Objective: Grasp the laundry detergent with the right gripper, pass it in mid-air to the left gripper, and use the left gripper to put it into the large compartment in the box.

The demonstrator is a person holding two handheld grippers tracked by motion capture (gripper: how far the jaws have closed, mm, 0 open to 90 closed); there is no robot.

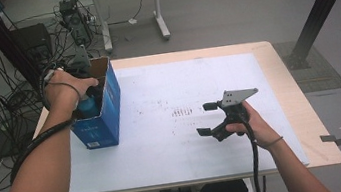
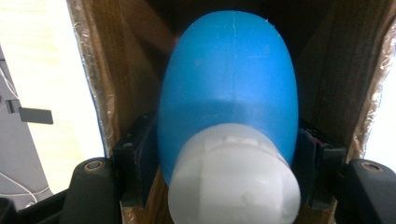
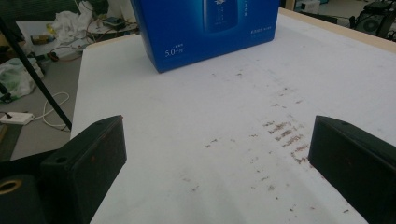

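Nearest the person, the right gripper (image 1: 212, 118) rests low over the white table (image 1: 175, 141), its jaws spread wide with nothing between them. Farther off at the table's left edge stands the blue box (image 1: 103, 116), upright and open at the top. The left gripper (image 1: 88, 95) reaches down into it, and its jaws sit on either side of a blue bottle (image 2: 229, 93) with a white cap (image 2: 233, 179); whether the pads press on it cannot be told.
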